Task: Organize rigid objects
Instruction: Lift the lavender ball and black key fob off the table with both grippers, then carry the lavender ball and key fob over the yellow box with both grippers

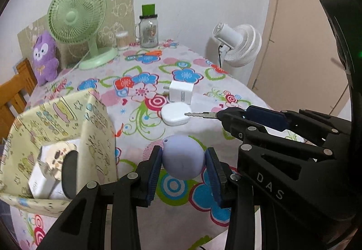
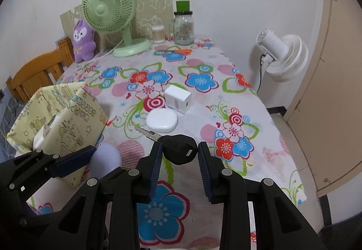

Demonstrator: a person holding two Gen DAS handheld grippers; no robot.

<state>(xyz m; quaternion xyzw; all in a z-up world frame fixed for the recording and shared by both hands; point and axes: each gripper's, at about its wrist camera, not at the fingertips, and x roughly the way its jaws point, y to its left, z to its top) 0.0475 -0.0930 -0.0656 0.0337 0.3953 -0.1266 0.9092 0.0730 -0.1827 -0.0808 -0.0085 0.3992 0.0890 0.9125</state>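
Note:
My left gripper is shut on a lavender ball, held just above the flowered tablecloth. My right gripper is shut on the black head of a key, whose metal blade points left over the cloth. In the left wrist view the key blade reaches toward a white oval case. Behind the case lies a white charger plug. A yellow patterned box stands open at the left with white items inside. The ball also shows beside that box.
At the table's far end stand a green desk fan, a purple plush toy, a glass jar and a tub of cotton swabs. A white floor fan and a beige door are right; a wooden chair is left.

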